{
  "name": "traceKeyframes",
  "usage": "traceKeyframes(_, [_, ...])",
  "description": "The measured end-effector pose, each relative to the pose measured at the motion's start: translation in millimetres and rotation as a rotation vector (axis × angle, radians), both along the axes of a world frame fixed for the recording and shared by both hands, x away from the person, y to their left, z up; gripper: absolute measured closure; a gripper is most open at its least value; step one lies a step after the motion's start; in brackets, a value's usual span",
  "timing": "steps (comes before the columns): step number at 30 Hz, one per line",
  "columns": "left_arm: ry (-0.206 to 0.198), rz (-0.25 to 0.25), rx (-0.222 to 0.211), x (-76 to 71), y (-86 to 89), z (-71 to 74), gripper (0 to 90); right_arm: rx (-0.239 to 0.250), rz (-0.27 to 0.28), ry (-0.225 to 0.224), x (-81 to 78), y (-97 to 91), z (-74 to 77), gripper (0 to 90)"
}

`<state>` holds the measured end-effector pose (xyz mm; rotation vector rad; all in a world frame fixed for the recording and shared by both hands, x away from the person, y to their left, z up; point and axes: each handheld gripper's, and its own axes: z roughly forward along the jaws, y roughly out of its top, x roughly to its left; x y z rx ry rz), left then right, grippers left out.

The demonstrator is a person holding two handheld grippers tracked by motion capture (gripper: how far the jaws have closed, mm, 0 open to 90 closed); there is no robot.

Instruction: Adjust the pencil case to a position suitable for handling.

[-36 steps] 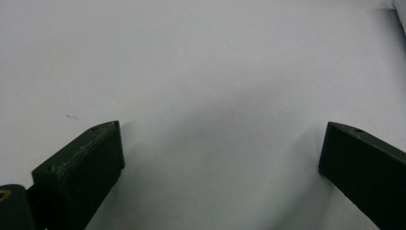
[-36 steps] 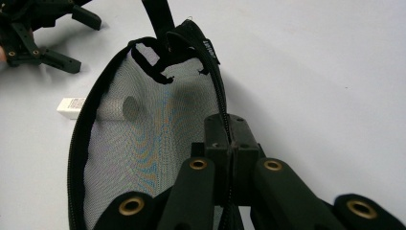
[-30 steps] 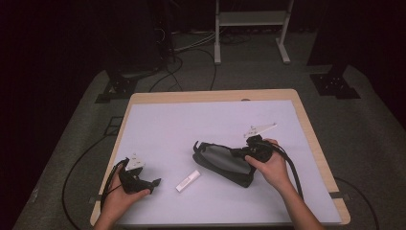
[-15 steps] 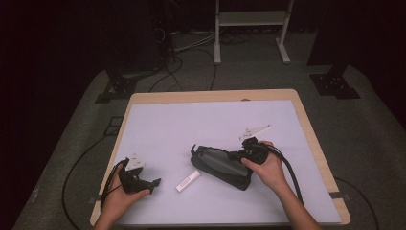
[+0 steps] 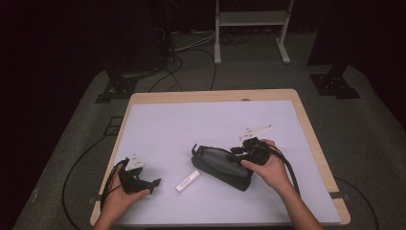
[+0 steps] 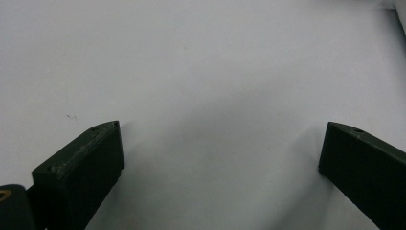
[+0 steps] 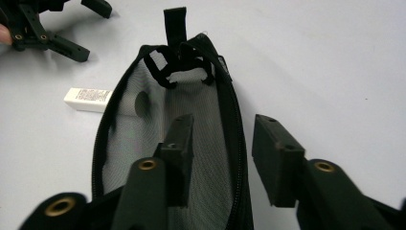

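Observation:
A black pouch (image 5: 218, 164) with a mesh side (image 7: 139, 129) and an unzipped mouth lies at the middle of the white mat. My right gripper (image 5: 238, 153) is at its right end. Its jaws have just been opening and now stand apart astride the zipper edge (image 7: 224, 122), one over the mesh and one outside, with neither pad pressing. A small white tube (image 5: 187, 181) (image 7: 88, 99) lies just left of the pouch. My left gripper (image 5: 154, 184) (image 6: 220, 139) rests near the front left, wide open over bare mat.
The white mat (image 5: 201, 124) covers a wooden table (image 5: 316, 143). Cables trail from both grippers over the table's front edge. A metal stand (image 5: 251, 28) and loose cables (image 5: 177, 62) sit on the dark floor beyond the table.
The right hand and the pouch's near end have shifted slightly to the left. The left hand and the white tube lie as before.

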<state>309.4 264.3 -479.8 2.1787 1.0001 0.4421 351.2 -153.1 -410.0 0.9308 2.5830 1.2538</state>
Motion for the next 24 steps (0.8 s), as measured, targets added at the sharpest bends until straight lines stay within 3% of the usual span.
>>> traceKeyframes(7, [0.000, 0.000, 0.000, 0.0, 0.0, 0.0, 0.7, 0.002, -0.028, -0.045, -3.1, -6.0, 7.4, 44.3])
traceKeyframes(17, [0.000, 0.000, 0.000, 0.0, 0.0, 0.0, 0.7, -0.017, -0.092, -0.078, -1.7, -20.6, 12.4, 39.2])
traceKeyframes(24, [0.000, 0.000, 0.000, 0.0, 0.0, 0.0, 0.7, -0.005, -0.151, -0.089, -0.5, -31.9, 14.7, 36.8])
